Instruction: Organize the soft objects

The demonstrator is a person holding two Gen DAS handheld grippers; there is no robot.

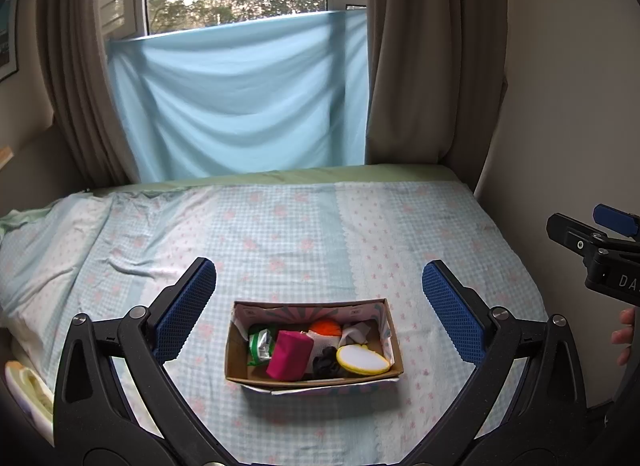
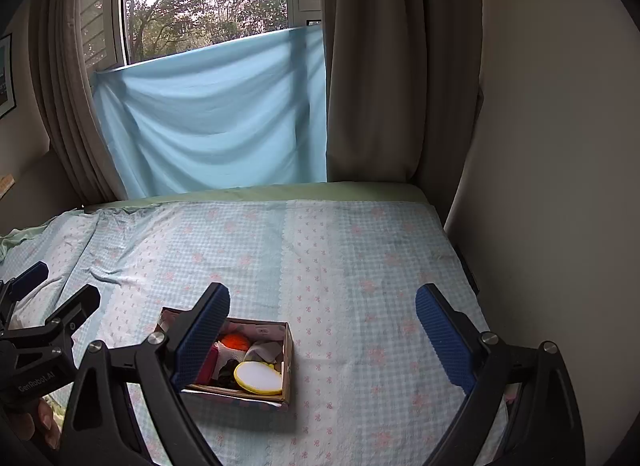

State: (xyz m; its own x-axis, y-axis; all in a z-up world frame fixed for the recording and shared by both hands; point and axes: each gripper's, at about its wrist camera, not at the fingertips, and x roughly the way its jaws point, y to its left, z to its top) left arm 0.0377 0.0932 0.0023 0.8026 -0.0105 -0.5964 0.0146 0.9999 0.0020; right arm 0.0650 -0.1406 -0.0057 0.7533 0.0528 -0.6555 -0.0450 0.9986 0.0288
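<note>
Bed in checked blue sheet (image 1: 320, 234) | lower centre: open cardboard box (image 1: 236, 350) of light, squashy items | magenta cloth block (image 1: 289, 354) best pinched across its sides | left gripper (image 1: 319, 298), right gripper (image 2: 322, 318) jaws wide, empty

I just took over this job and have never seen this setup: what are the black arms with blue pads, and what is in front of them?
No robot here: a person holds a hand-held gripper in each hand, each with its own camera. One picture looks along the left hand-held gripper, the other along the right hand-held gripper. Both are open and hold nothing. On the bed sits a cardboard box holding a pink block, an orange ball, a yellow-rimmed pad, a green packet and something dark.
</note>
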